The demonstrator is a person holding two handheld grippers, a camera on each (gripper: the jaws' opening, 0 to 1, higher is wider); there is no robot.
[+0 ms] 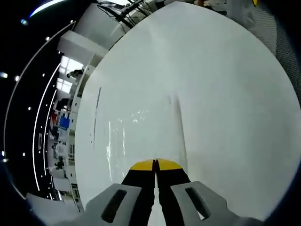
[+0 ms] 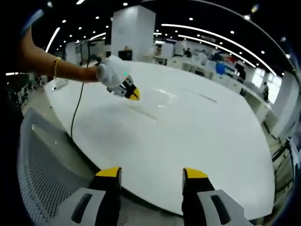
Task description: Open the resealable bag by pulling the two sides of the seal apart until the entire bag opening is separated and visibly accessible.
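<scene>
White table (image 1: pixel 225 94), clear bag (image 1: pixel 141 136) lying flat, seemingly pinched by closed left tongs (image 1: pixel 155 165), right tongs (image 2: pixel 151 173) apart.

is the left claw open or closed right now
Closed. In the left gripper view the left claw has its yellow tips pressed together above the clear bag on the white table.

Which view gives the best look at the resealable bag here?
The left gripper view: the clear bag lies flat on the white table just ahead of the left gripper. In the right gripper view it is only a faint glare beside that gripper.
</scene>
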